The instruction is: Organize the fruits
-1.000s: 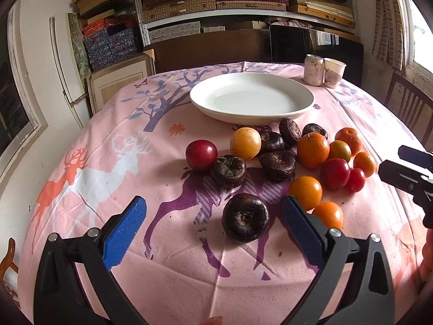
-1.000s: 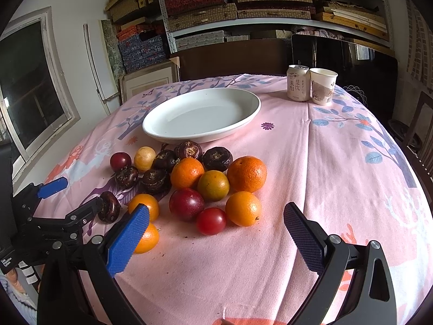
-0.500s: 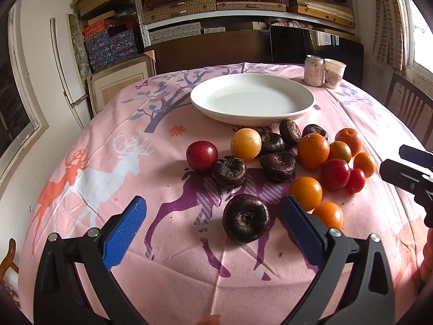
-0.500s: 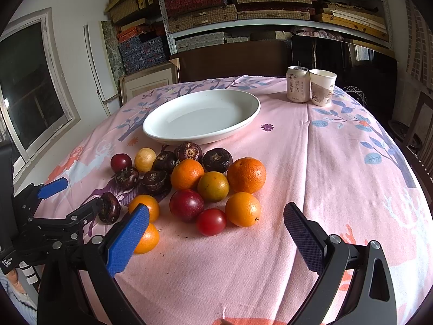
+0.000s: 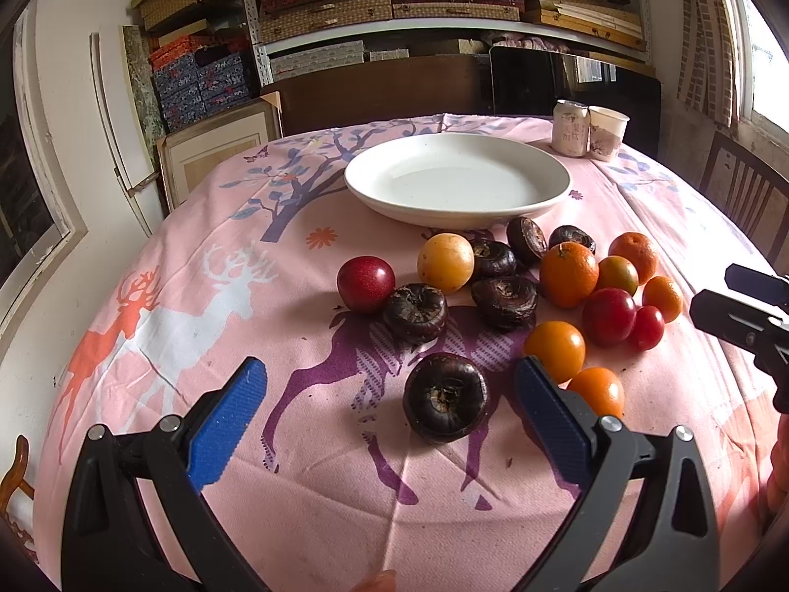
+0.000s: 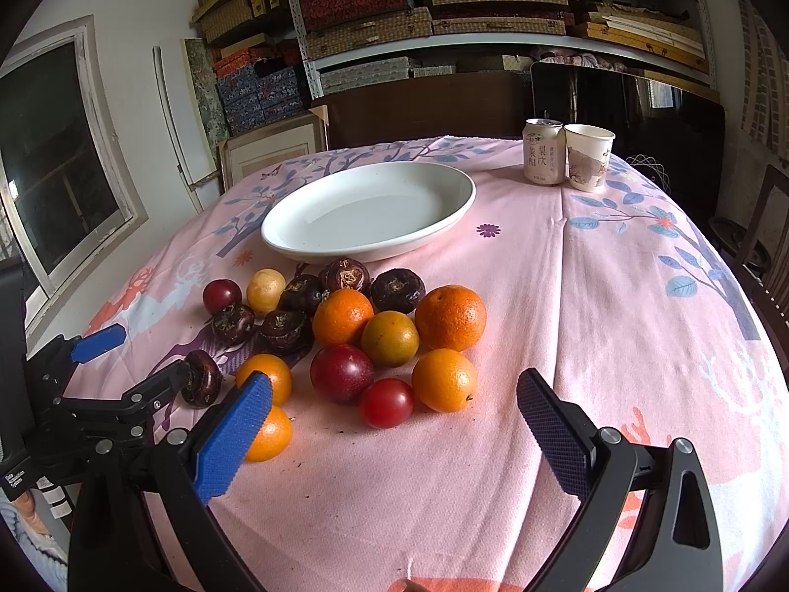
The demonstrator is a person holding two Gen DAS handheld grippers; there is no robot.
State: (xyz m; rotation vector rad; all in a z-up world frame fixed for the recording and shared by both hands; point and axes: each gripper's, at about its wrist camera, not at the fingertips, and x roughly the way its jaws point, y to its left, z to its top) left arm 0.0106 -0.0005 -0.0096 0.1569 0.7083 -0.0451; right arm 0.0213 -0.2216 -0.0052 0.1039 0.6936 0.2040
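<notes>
Bare pink tablecloth point(image 5: 207, 306) was seen left of the left gripper point(image 5: 389, 399), running out to the table's rounded edge. Both of its blue-padded jaws were spread wide and nothing was held. Between them, nearer the right-hand pad, lay one dark water chestnut point(image 5: 446, 403), touched by neither pad. Ahead of that gripper the fruit cluster was found: a red plum point(image 5: 366, 283), a yellow plum point(image 5: 446, 262) and further dark chestnuts on the left, oranges point(image 5: 568, 274) and a cherry tomato point(image 5: 647, 327) to the right. Beyond the cluster, just past its far edge, an empty white plate point(image 5: 456, 212) was set.

The right gripper point(image 6: 394, 417) was held low over the near table edge, level and pointed forward, its jaws likewise parted wide and empty. A small orange point(image 6: 268, 434) was partly hidden behind its left pad; the cherry tomato point(image 6: 386, 403) lay just ahead between the pads. To its right a broad stretch of uncovered cloth point(image 6: 616, 306) was left open as far as the table's edge.

At the far right of the table a drinks can point(image 6: 543, 150) and a paper cup point(image 6: 588, 157) stood touching. Shelves point(image 6: 493, 10) stacked with boxes were seen behind, and a window point(image 6: 54, 158) on the left wall.
</notes>
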